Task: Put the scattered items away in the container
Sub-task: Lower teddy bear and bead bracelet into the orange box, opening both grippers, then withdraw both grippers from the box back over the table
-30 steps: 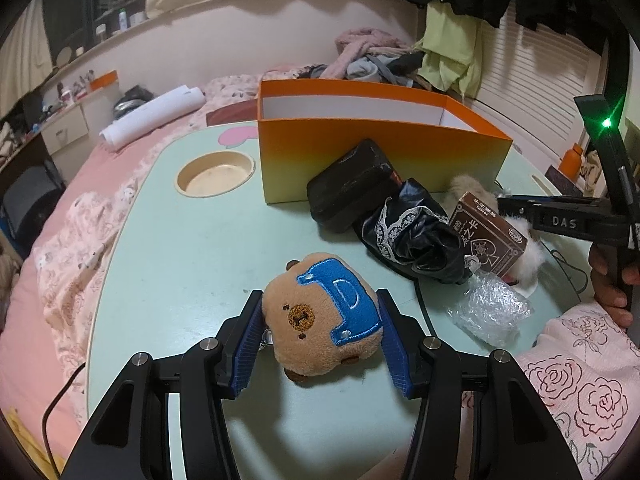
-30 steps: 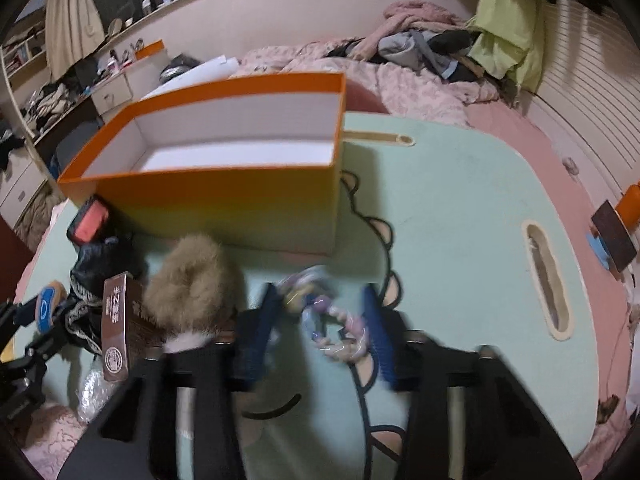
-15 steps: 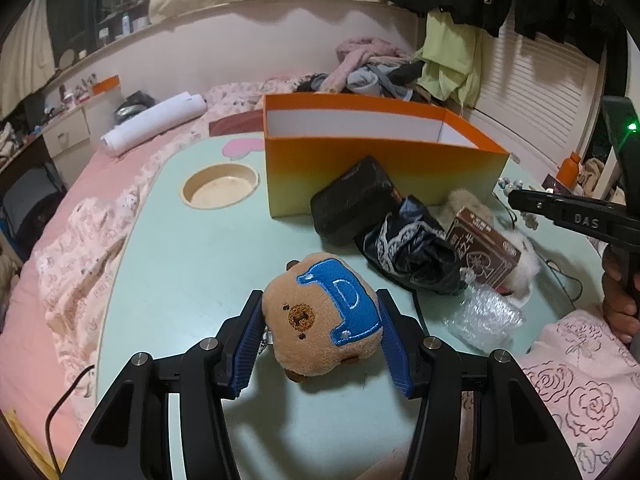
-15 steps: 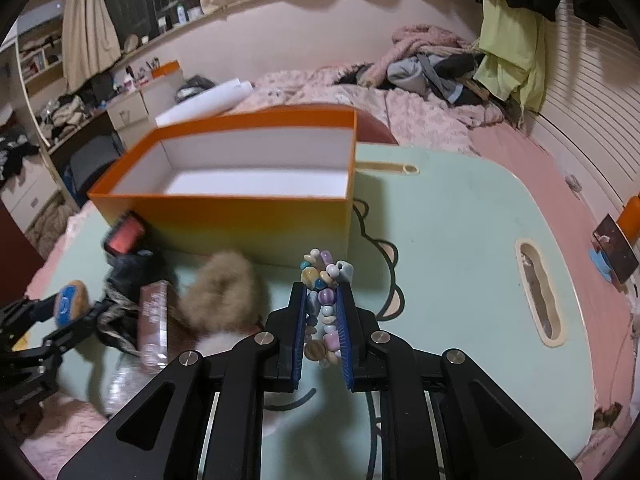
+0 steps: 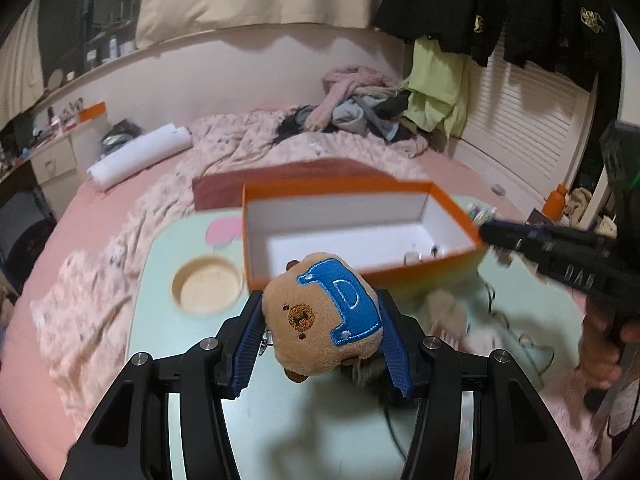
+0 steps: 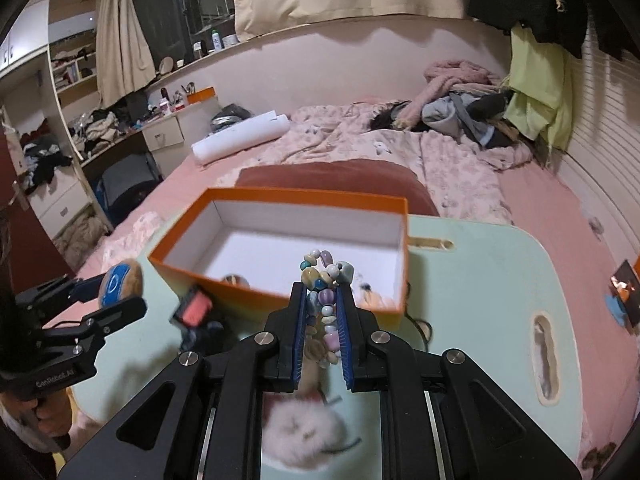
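Observation:
My left gripper (image 5: 320, 320) is shut on a brown plush bear (image 5: 320, 312) with a blue cap and holds it in the air just before the near wall of the orange box (image 5: 452, 216). My right gripper (image 6: 322, 312) is shut on a pastel bead bracelet (image 6: 324, 280) and holds it above the near edge of the orange box (image 6: 280, 196). The box has a white inside and a few small things on its floor. The left gripper with the bear also shows in the right wrist view (image 6: 116, 284), at the left.
The box stands on a mint green table (image 5: 160, 264) with a round cup recess (image 5: 206, 286). Below the grippers lie a white fluffy item (image 6: 304, 432), a black pouch with a red patch (image 6: 196, 308), and a cable. A pink bed with clothes lies behind.
Both grippers have risen from the table with their items and moved toward the box. The right gripper closed on the bracelet a second ago. I now see into the box from above.

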The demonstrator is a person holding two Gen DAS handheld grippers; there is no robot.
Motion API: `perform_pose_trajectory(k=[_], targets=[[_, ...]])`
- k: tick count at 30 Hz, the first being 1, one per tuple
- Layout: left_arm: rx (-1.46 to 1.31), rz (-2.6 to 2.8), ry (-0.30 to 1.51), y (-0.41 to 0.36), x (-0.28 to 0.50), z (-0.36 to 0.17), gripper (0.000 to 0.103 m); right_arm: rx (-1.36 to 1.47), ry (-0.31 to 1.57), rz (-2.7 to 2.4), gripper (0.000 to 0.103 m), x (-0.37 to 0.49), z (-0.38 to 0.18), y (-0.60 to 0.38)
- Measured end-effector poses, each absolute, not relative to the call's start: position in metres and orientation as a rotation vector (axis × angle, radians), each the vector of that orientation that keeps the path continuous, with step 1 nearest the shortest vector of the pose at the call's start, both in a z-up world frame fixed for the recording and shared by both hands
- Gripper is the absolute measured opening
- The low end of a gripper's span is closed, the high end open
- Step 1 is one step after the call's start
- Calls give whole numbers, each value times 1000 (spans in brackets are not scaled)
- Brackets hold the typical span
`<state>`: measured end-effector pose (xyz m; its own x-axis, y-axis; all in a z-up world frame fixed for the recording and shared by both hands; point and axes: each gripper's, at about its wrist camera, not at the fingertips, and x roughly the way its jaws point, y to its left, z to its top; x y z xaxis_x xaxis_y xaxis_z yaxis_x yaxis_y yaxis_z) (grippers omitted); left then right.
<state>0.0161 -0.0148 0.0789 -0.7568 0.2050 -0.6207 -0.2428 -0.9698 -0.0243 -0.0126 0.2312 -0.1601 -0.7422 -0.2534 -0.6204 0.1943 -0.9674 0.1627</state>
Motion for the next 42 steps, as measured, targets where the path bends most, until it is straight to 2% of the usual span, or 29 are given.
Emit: perform_pose_trajectory(k=[4,10,14,16,18,20,21,22,25,27,29,31,33,38,42], targets=[[-958,2714,80,-10,-14,91,54,995,-122,-2722,16,-31,-159,226],[-1039,2719,112,1,-63,80,54,1040,-103,-2738,16,-64,-164,222],[-1114,2754,178,7,-74,70,61,1098,-110,-2752,18,-81,-170,220],[-1089,2745,133,2,-68,72,73,1093,-132,-2757,20,-80,-169,221],[-1042,2749,100,-2,-59,76,82,1074,-129,-2777,28,-74,-167,221],[-1020,2748,81,-6,-50,81,85,1057,-104,-2798,43,-66,-164,219],[-1025,2734,61,-8,-46,84,86,1055,-102,-2808,57,-62,-162,219],[-1029,2715,33,-10,-41,87,86,1045,-116,-2811,62,-58,-160,219],[-1017,2689,0,-14,-21,93,88,1021,-181,-2779,62,-42,-156,221],[-1027,2704,32,-16,-4,91,95,1011,-212,-2755,62,-30,-153,222],[-1052,2714,63,-20,14,86,95,1011,-213,-2743,63,-16,-153,221],[-1076,2709,69,-25,33,77,95,1032,-194,-2727,73,2,-158,221],[-1091,2694,78,-31,55,64,96,1050,-187,-2712,76,20,-166,222],[-1156,2741,205,-35,86,29,96,1125,-139,-2680,77,55,-193,229],[-1247,2722,161,-37,81,6,96,1220,-53,-2667,77,68,-217,229]])
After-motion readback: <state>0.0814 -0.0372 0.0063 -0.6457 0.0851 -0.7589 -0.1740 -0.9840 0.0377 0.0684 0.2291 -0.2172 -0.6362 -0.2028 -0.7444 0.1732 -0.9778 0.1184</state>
